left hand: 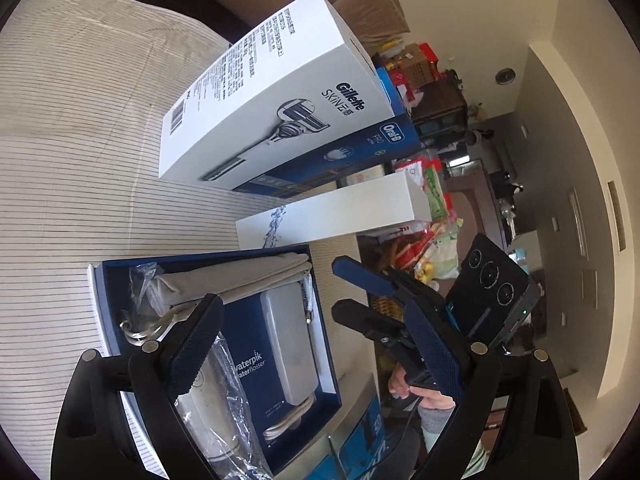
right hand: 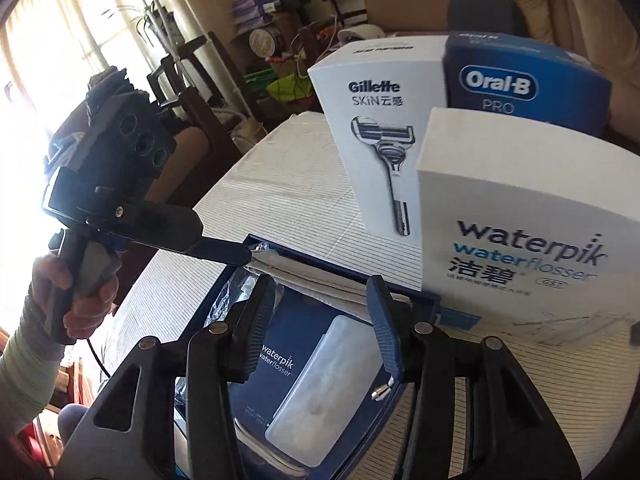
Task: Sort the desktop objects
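A: How far along does the sorting look?

B: Partway, I'd judge. Three boxes stand upright at the back of the bench [right hand: 280,184], which wears a striped cloth: the Gillette box [right hand: 380,128], the Oral-B box [right hand: 528,80] just behind it, and the white Waterpik sleeve [right hand: 532,248] nearest the right side. They read as already lined up.

A: And what's left?

B: The open blue tray [left hand: 276,344] — it lies flat in front of the sleeve with no lid on it. Inside sit a grey pouch [left hand: 248,276], a translucent case [left hand: 288,344], some crinkled plastic wrap [left hand: 232,408] and a coiled cord at the near end. It probably needs closing or sliding back into its sleeve, though that's only a guess.

A: Where are the claws?

B: The left claw [left hand: 316,356] hovers over the tray's near end, spread wide with nothing between its pads; one finger lies over the wrap, the other is off the tray's edge. The right claw [right hand: 320,328] is also spread and empty — it hangs above the tray with the pouch and case showing through the gap.

A: Are they touching anything?

B: In the right wrist view the left claw's fingertip reaches toward the pouch's far corner, but I cannot tell whether it makes contact.
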Demonstrator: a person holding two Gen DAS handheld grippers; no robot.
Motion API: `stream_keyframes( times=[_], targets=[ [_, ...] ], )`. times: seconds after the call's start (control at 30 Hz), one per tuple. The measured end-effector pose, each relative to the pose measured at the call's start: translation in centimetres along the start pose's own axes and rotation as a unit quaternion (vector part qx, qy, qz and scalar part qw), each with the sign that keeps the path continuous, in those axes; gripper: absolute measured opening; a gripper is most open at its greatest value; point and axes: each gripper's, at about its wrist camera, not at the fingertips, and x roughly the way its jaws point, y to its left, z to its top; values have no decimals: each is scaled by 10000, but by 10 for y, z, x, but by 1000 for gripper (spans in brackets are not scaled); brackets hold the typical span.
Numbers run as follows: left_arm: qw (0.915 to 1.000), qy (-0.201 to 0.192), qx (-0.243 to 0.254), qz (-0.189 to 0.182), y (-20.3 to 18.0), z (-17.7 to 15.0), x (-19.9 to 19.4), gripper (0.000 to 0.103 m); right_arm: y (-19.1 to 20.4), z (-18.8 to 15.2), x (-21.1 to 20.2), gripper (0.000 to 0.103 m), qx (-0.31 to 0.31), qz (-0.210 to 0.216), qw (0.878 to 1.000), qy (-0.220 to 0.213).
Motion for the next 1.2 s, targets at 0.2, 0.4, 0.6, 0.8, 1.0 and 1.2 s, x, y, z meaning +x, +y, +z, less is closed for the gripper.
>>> stream_keyframes(
  times=[0.2,0.4,0.6,0.8,1.0,1.2],
  targets=[
    [9988,236,276,323,0,-9,-1,94,25,-11,18,44,-809,-441,9949,412],
    [9984,142,199,518,9,0,8,94,31,-12,27,34,-1196,-932,9869,558],
    [9989,89,54,455,10,11,7,94,31,-3,30,34,-1089,-1009,9863,719],
    [9984,171,137,518,5,8,7,94,35,-6,11,35,-1238,-888,9874,431],
    [9985,173,173,498,8,0,1,94,69,-15,22,59,-2484,-1223,9575,806],
    [9991,38,46,419,15,6,-6,94,67,-7,45,33,-2514,-1059,9531,1308]
  ],
)
